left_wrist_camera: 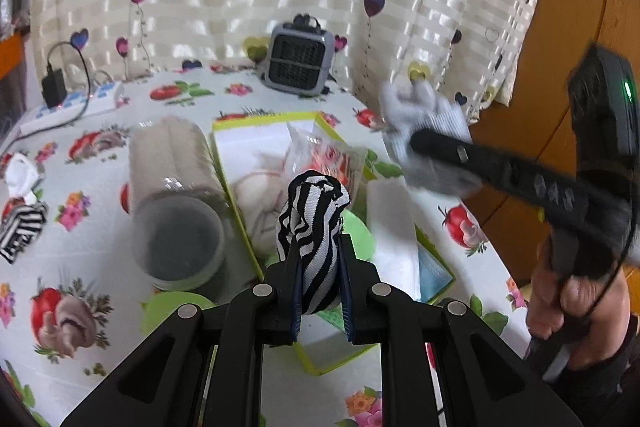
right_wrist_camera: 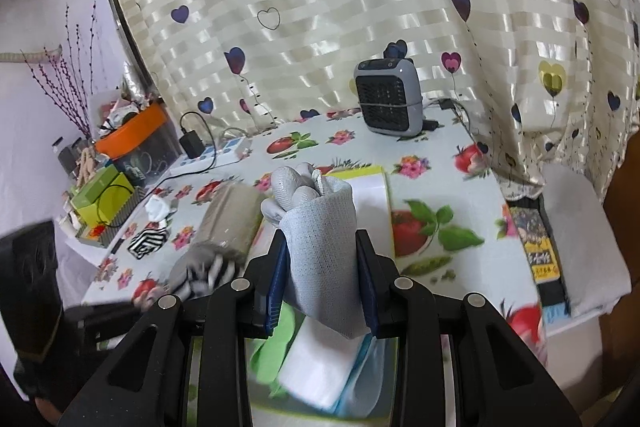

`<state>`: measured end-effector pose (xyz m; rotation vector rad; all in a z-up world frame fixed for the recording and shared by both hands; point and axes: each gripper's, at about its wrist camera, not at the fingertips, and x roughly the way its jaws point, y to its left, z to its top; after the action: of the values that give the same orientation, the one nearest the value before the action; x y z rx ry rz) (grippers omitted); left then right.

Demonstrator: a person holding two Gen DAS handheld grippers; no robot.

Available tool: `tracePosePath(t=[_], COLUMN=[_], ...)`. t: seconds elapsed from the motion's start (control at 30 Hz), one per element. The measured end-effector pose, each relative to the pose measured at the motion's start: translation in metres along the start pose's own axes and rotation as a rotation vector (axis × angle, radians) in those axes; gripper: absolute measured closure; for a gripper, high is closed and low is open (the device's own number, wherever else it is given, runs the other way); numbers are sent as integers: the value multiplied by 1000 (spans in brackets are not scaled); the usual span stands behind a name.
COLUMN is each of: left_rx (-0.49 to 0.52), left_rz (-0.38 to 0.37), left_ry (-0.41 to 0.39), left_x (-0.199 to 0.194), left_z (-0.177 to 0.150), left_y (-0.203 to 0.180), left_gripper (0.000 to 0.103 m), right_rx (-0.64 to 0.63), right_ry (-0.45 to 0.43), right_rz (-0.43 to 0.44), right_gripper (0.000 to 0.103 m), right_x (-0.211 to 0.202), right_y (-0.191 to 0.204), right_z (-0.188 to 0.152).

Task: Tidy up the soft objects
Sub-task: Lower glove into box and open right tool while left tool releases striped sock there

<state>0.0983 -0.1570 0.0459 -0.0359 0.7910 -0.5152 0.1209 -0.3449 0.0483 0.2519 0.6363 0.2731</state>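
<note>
L tongs (left_wrist_camera: 320,263) tilted down, clamping striped sock (left_wrist_camera: 314,223); R tongs (right_wrist_camera: 322,267) prob gripping glove (right_wrist_camera: 320,247).

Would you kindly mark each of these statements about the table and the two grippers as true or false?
1. The left gripper holds a black-and-white striped cloth. True.
2. The right gripper is empty. False: it grips a grey glove.
3. A small grey heater stands near the curtain. True.
4. The clear jar stands upright. False: it lies on its side.
5. A second striped cloth lies on the tablecloth. True.
</note>
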Motion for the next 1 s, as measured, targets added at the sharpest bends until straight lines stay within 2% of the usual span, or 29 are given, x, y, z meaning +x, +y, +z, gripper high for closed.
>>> tracePosePath(t=[0.23,0.53,0.63,0.7,0.77,0.9,1.0], left_rx=[-13,-16,-21,-20,-20,-16,-13], left_rz=[-32,-63,-69,-73,-78,-93,-105], left_ry=[42,105,118,121,124,130,122], left_x=[21,45,52,54,55,55,53], left_z=[-6,-16,-16,-16,-17,-17,-16], left_y=[-1,-1,1,1,0,-1,-1], left_gripper=[89,89,89,89,86,76,74], right_rx=[-51,-97,-103,-95,-98,-96,-92], right_ry=[35,161,207,217,210,185,166], right_rz=[-31,-49,-51,-56,-62,-55,-46], right_gripper=[70,70,67,65,59,58,58], right_x=[42,110,127,132,130,120,111], right_y=[-5,-11,-13,-15,-16,-17,-16], right_z=[28,38,36,36,36,37,38])
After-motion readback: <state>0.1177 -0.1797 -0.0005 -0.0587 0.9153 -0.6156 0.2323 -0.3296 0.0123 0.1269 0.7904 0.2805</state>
